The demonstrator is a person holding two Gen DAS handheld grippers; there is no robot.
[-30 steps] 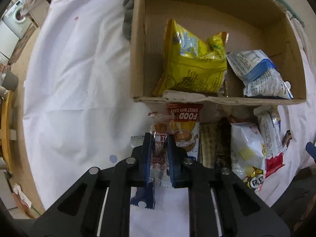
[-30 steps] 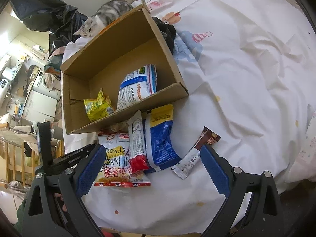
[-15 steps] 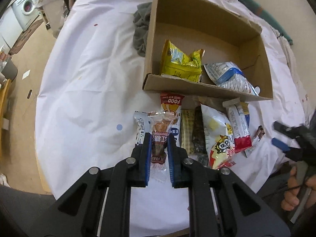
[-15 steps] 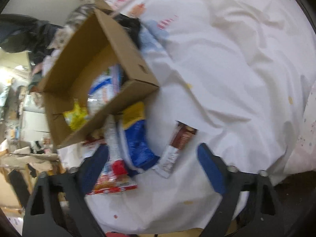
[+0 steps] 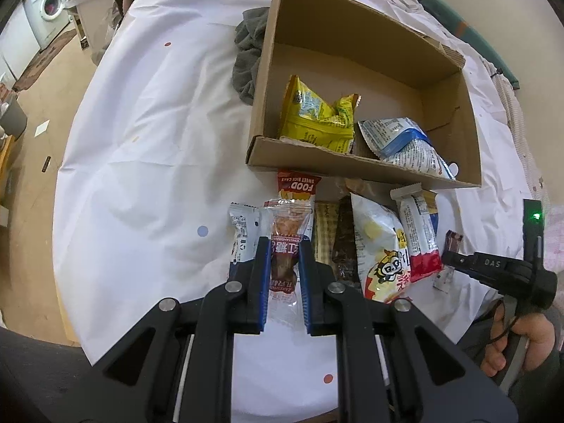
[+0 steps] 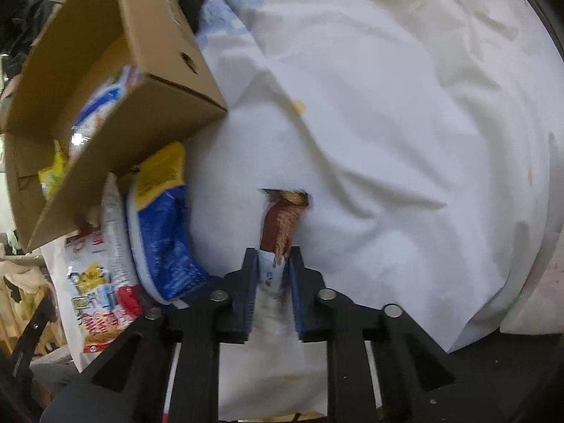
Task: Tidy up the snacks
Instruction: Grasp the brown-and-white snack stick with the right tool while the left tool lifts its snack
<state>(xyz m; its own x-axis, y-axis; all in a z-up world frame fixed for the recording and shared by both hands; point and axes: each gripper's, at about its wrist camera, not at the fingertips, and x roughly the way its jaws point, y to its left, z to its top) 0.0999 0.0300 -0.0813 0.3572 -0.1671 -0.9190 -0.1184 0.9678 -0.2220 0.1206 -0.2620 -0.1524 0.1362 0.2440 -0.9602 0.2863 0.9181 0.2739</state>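
Note:
My left gripper (image 5: 283, 243) is shut on a clear packet with a red label (image 5: 286, 225), held above a row of snacks on the white sheet. The cardboard box (image 5: 352, 167) beyond holds a yellow bag (image 5: 317, 116) and a blue-white bag (image 5: 409, 148). My right gripper (image 6: 273, 252) points down at the sheet. Its jaws are closing on a brown snack bar (image 6: 283, 218), whose white end is pinched between the pads. The box's corner (image 6: 169, 112) rises to its left, with a blue bag (image 6: 165, 239) below it.
A red FOOD packet (image 5: 298, 185), a white cartoon bag (image 5: 380, 246) and a white-red bar (image 5: 419, 232) lie in front of the box. A grey cloth (image 5: 248, 60) sits by the box's left wall. A person's hand (image 5: 507, 345) holds the right gripper. The sheet's edge runs just below both grippers.
The left gripper has risen and pulled back with its packet, so the box looks smaller. The right gripper has sunk toward the sheet and its wide-open jaws have closed on the brown bar.

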